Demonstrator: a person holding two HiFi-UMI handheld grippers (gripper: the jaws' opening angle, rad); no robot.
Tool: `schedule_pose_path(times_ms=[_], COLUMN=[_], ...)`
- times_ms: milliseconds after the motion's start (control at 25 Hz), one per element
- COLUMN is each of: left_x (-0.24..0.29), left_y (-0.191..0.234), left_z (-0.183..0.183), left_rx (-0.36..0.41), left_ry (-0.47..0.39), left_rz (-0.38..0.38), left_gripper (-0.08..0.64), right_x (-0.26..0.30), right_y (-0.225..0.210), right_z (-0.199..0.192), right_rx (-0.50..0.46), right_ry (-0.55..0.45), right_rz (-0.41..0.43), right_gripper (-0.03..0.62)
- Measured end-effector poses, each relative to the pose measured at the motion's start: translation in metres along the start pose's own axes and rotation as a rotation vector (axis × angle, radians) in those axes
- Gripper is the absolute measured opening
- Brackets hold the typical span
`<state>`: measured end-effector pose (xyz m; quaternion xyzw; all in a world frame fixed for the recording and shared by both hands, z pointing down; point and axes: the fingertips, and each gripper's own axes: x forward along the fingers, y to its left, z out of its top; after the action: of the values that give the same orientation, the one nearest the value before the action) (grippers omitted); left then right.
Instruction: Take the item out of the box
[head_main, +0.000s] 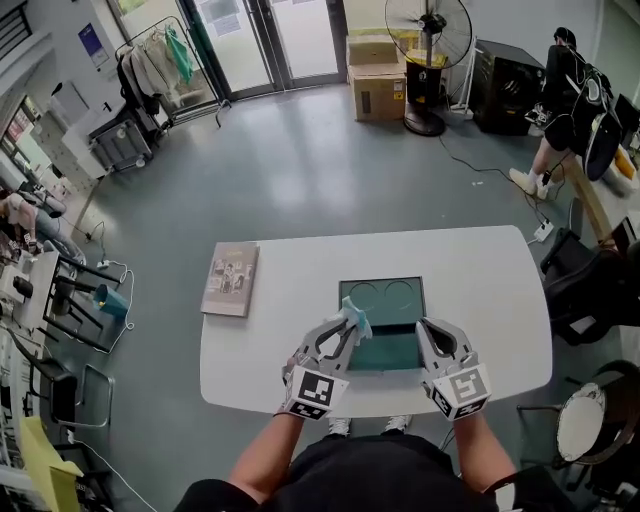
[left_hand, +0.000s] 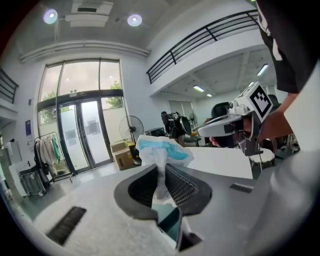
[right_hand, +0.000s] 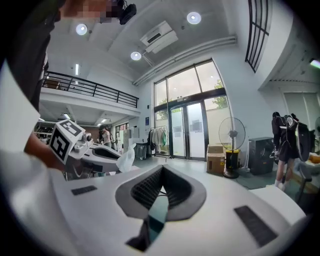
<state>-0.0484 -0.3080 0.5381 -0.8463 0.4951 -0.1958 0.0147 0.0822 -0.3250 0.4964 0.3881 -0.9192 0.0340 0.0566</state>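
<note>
An open teal box (head_main: 384, 352) lies on the white table (head_main: 500, 300); its far half (head_main: 381, 294) shows two round hollows. My left gripper (head_main: 350, 322) is shut on a small white and light-blue packet (head_main: 357, 318), held above the box's left edge. In the left gripper view the packet (left_hand: 162, 150) sticks up from between the pads, pinched at its lower end. My right gripper (head_main: 426, 326) hovers over the box's right edge. Its jaws meet at the tips with nothing between them (right_hand: 161, 178). The right gripper view shows the left gripper (right_hand: 102, 156) and the packet (right_hand: 128, 157) at the left.
A book (head_main: 231, 279) lies on the table's left part. Cardboard boxes (head_main: 376, 78) and a standing fan (head_main: 428, 60) are on the floor beyond. A person (head_main: 565, 105) stands at the far right beside chairs. A clothes rack (head_main: 160, 65) stands at the far left.
</note>
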Motion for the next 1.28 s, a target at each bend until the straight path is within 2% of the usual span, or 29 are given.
schedule_pose_path(times_ms=[200, 400, 560, 720, 880, 1280], left_x=[-0.023, -0.046, -0.057, -0.062, -0.063, -0.071], left_y=[0.018, 0.037, 0.039, 0.039, 0.037, 0.039], left_z=[0.025, 0.029, 0.03, 0.028, 0.016, 0.028], left_rx=[-0.045, -0.115, -0.127, -0.165, -0.165, -0.192], left_ry=[-0.09, -0.155, -0.185, -0.192, -0.188, -0.203], left_rz=[0.055, 0.134, 0.173, 0.184, 0.183, 0.183], left_gripper=[0.061, 0.061, 0.061, 0.061, 0.061, 0.063], right_x=[0.005, 0.011, 0.012, 0.01, 0.002, -0.001], right_y=[0.006, 0.016, 0.021, 0.024, 0.024, 0.033], right_z=[0.014, 0.024, 0.03, 0.039, 0.048, 0.054], right_rx=[-0.03, -0.05, -0.059, -0.085, -0.124, -0.133], right_ry=[-0.022, -0.038, -0.05, -0.078, -0.124, -0.136], right_rz=[0.006, 0.013, 0.016, -0.001, -0.054, -0.049], right_gripper=[0.006, 0.006, 0.006, 0.006, 0.005, 0.005])
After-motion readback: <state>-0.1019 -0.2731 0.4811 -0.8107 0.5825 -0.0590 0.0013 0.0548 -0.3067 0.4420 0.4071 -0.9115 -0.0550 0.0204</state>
